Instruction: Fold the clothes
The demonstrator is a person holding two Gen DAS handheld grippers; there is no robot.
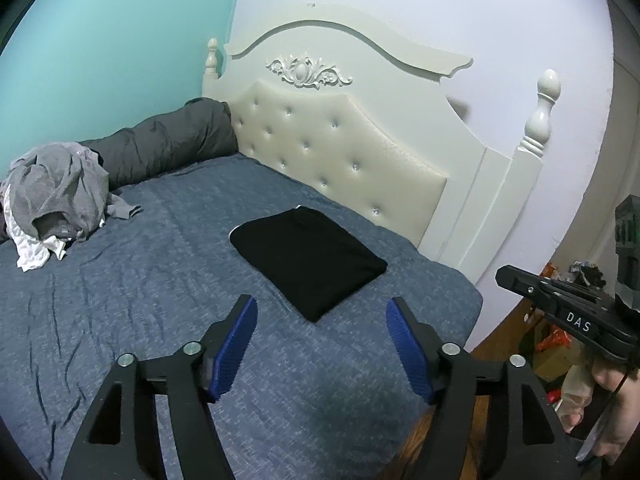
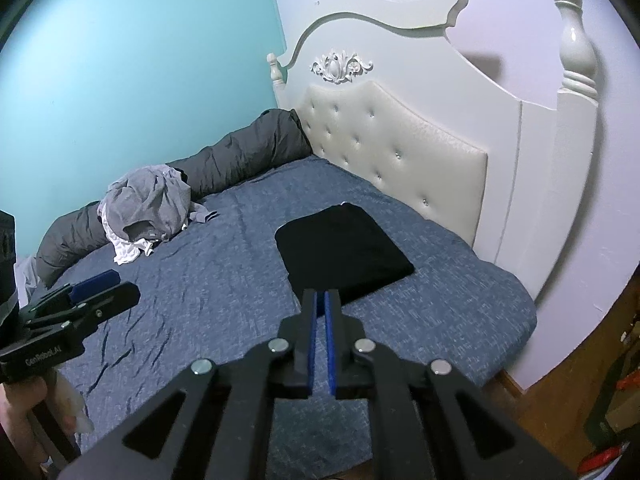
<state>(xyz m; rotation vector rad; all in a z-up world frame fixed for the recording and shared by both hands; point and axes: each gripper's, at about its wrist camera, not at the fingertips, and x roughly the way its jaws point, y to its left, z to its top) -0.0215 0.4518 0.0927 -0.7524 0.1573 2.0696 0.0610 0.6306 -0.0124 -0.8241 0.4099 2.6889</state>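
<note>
Beyond left gripper (image 1: 322,310) open fingers: folded black garment (image 1: 308,260), apparently untouched.

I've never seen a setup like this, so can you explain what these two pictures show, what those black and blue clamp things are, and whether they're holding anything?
A person holds a two-finger tool in each hand, each carrying a camera looking along its blue-padded fingers. One picture is from the left hand-held gripper, jaws open and empty. The other is from the right hand-held gripper, nearly shut, holding nothing. On the blue bedspread lie a neatly folded black garment and a crumpled pile of grey and white clothes.
</note>
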